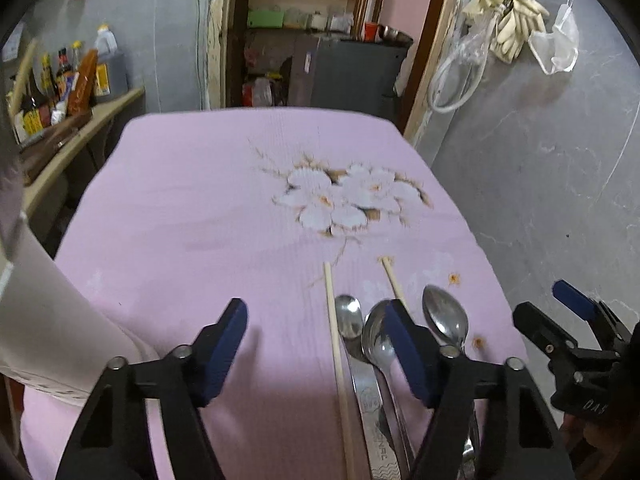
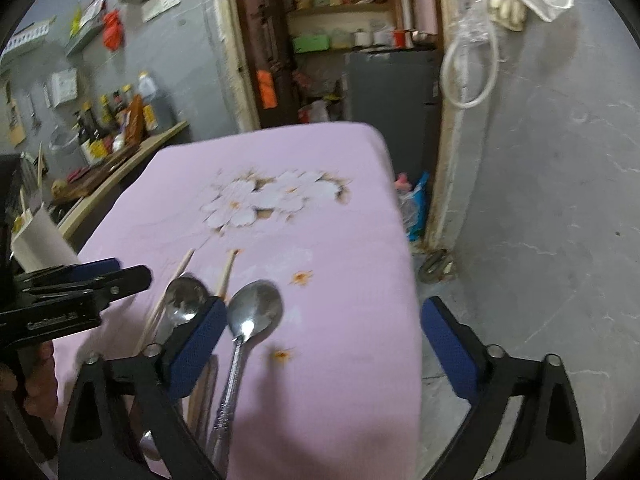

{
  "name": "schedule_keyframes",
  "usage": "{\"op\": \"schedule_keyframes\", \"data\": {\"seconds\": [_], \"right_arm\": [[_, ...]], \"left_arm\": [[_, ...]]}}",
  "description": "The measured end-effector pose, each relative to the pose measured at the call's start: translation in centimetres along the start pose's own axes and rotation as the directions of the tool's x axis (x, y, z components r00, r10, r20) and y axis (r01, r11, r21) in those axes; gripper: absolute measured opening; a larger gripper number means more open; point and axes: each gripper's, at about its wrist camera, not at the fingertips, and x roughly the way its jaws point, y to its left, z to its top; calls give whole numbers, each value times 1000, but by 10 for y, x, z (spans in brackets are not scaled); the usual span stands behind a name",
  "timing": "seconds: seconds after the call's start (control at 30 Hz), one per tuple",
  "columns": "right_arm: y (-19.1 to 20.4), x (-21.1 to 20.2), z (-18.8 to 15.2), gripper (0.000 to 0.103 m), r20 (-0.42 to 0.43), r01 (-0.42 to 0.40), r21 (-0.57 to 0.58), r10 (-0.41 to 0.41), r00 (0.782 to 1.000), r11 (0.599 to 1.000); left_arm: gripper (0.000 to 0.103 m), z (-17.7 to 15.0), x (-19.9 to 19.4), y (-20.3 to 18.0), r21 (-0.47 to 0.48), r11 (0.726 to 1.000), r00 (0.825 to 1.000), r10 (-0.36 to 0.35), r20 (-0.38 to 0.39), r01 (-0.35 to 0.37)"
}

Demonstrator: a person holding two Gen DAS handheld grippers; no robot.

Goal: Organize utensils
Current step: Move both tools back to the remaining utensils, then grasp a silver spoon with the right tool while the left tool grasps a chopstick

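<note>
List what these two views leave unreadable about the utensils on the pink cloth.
- Spoon handles, left wrist view: lower ends cut off by the frame edge and the left hand-held gripper.
- Chopsticks, right wrist view: lower lengths hidden behind the right hand-held gripper.
- Shelf bottles: labels blurred.

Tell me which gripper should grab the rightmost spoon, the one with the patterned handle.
Right, probably. The patterned-handle spoon lies between the right gripper's open jaws, just inside the left pad. The left gripper is open over bare cloth and a chopstick; that spoon lies outside its right finger.
</note>
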Motion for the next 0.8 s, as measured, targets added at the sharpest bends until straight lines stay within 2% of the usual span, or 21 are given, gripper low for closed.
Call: {"op": "schedule_keyframes", "data": {"seconds": [0.07, 0.13, 0.3, 0.47, 0.53, 0.63, 0.73, 0.8], "right_arm": [[6, 6, -2, 77, -28, -26, -18, 25, 999, 1000], [11, 10, -4, 71, -50, -50, -30, 48, 998, 998], [18, 15, -9, 56, -91, -100, -43, 95, 991, 994], [25, 25, -13, 44, -137, -118, -54, 109, 985, 992], [26, 28, -13, 43, -149, -118, -58, 108, 983, 991], [29, 31, -12, 43, -161, -116, -60, 105, 981, 991], [32, 35, -8, 43, -175, -106, -62, 94, 980, 992], [33, 38, -6, 39, -183, -103, -61, 90, 979, 993]], "left_arm": [[51, -2, 6, 1, 2, 1000, 999, -14, -42, 14], [43, -5, 12, 2, -5, 1000, 997, -25, -77, 25], [32, -10, 22, 7, -40, 997, 988, -63, -139, 58], [23, -13, 26, 4, -30, 996, 982, -85, -167, 81], [16, -11, 29, 4, -28, 996, 980, -84, -180, 80], [12, -9, 32, 4, -31, 995, 977, -94, -192, 90], [12, -5, 36, 3, -18, 995, 973, -104, -206, 103], [12, -1, 40, 0, -4, 994, 970, -110, -217, 112]]}}
